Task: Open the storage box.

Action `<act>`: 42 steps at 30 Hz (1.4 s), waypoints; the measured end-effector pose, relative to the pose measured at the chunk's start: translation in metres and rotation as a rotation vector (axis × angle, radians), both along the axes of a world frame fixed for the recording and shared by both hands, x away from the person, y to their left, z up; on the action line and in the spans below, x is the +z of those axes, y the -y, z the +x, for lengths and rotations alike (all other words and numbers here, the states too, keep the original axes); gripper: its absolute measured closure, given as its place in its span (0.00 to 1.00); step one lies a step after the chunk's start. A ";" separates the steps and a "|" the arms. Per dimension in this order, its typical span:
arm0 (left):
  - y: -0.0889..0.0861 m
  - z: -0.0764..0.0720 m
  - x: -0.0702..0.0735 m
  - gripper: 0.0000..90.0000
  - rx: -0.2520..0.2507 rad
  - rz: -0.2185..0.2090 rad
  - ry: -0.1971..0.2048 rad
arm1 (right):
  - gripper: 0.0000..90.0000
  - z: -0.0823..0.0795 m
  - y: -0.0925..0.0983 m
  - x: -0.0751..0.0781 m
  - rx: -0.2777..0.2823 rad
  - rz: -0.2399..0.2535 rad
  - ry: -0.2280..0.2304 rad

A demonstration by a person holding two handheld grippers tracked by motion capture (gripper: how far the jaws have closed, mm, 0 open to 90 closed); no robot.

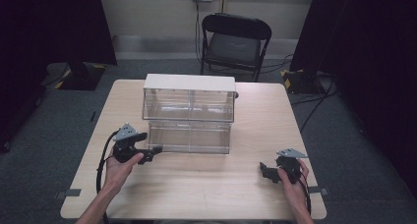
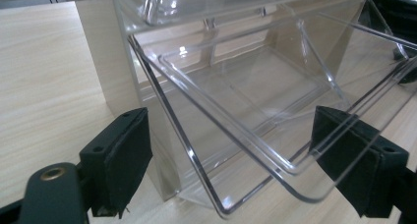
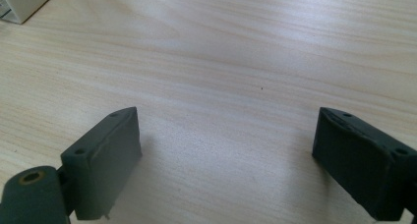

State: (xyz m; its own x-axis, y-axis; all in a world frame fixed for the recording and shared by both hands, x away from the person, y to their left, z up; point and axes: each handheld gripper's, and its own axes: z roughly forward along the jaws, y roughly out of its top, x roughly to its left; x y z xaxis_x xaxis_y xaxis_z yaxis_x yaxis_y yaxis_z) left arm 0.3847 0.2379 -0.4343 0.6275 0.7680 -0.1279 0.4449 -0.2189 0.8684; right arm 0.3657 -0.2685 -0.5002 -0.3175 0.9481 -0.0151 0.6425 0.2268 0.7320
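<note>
A clear plastic two-tier drawer cabinet (image 1: 189,113) with a white top stands at the middle of the wooden table (image 1: 196,184). Its lower drawer (image 2: 265,116) is pulled out toward me and looks empty. My left gripper (image 1: 153,150) is open at the drawer's left front corner, its jaws wide on either side of the clear rim (image 2: 231,150). My right gripper (image 1: 264,171) rests open near the table's front right, with bare wood between its jaws (image 3: 226,155). A hand holds each gripper.
A black folding chair (image 1: 235,42) stands beyond the table's far edge. Dark curtains hang at both sides, and cables (image 1: 314,101) lie on the grey floor. A white corner of the cabinet (image 3: 22,3) shows at the upper left of the right gripper view.
</note>
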 end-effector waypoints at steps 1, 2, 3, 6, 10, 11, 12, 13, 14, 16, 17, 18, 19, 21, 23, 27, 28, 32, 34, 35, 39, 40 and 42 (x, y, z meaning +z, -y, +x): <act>0.001 0.000 0.000 0.18 -0.003 0.003 0.005 | 0.11 0.000 0.000 0.000 0.000 0.000 0.000; 0.001 0.001 0.000 0.18 -0.005 0.018 0.005 | 0.11 0.000 0.000 0.000 -0.001 0.001 -0.001; 0.001 0.001 0.000 0.18 -0.005 0.018 0.005 | 0.11 0.000 0.000 0.000 0.000 0.001 0.000; 0.002 0.002 -0.001 0.18 -0.001 0.015 0.006 | 0.11 0.000 0.000 0.000 0.000 0.000 0.000; 0.002 0.005 0.000 0.20 0.003 0.015 0.005 | 0.11 0.000 0.000 0.000 0.000 0.000 0.000; 0.002 0.006 0.000 0.18 0.001 0.007 0.000 | 0.11 0.000 0.000 0.000 0.000 0.000 0.000; 0.002 0.007 0.000 0.18 -0.001 0.009 -0.002 | 0.11 0.000 0.000 0.000 0.000 0.001 0.000; 0.003 0.007 0.000 0.18 -0.001 0.016 -0.001 | 0.11 0.000 0.000 0.000 0.000 0.000 0.000; 0.003 0.007 0.000 0.18 -0.001 0.016 -0.001 | 0.11 0.000 0.000 0.000 0.000 0.000 0.000; 0.003 0.009 -0.001 0.18 0.004 0.019 -0.008 | 0.11 0.000 0.000 0.000 0.000 0.001 -0.001; 0.003 0.010 -0.001 0.18 0.006 0.019 -0.003 | 0.11 0.000 0.000 0.000 0.000 0.000 0.000; 0.004 0.010 -0.001 0.18 0.010 0.015 -0.003 | 0.11 0.000 0.000 0.000 0.000 0.000 0.000; 0.004 0.011 -0.001 0.18 0.010 0.010 -0.003 | 0.11 0.000 0.000 0.000 0.000 0.000 0.000; 0.005 0.012 0.000 0.17 0.003 0.011 -0.003 | 0.11 0.000 0.000 0.000 0.000 0.000 0.000; 0.005 0.013 0.000 0.16 0.000 0.018 0.003 | 0.11 0.000 0.000 0.000 0.000 0.000 -0.001; 0.006 0.013 0.001 0.17 0.005 -0.001 0.009 | 0.11 0.000 0.000 0.000 -0.001 0.000 0.000; 0.006 0.014 0.001 0.17 0.006 -0.002 0.008 | 0.11 0.000 0.000 0.000 0.000 0.000 0.000; 0.006 0.014 0.001 0.17 0.011 -0.006 0.009 | 0.11 0.000 0.000 0.000 0.000 0.001 0.000; 0.005 0.014 0.001 0.17 0.010 -0.006 0.013 | 0.11 0.000 0.000 0.000 0.000 0.000 -0.001; 0.005 0.014 0.001 0.17 0.010 -0.005 0.013 | 0.11 0.000 0.000 0.000 0.000 0.001 -0.001; 0.006 0.014 0.002 0.18 0.017 -0.013 0.010 | 0.11 0.000 0.000 0.000 0.000 0.000 -0.001; 0.006 0.013 0.003 0.19 0.014 0.001 0.017 | 0.11 0.000 0.000 0.000 0.000 0.000 0.000; 0.008 0.013 0.004 0.19 0.013 0.004 0.008 | 0.11 0.000 0.000 0.000 0.000 0.001 -0.001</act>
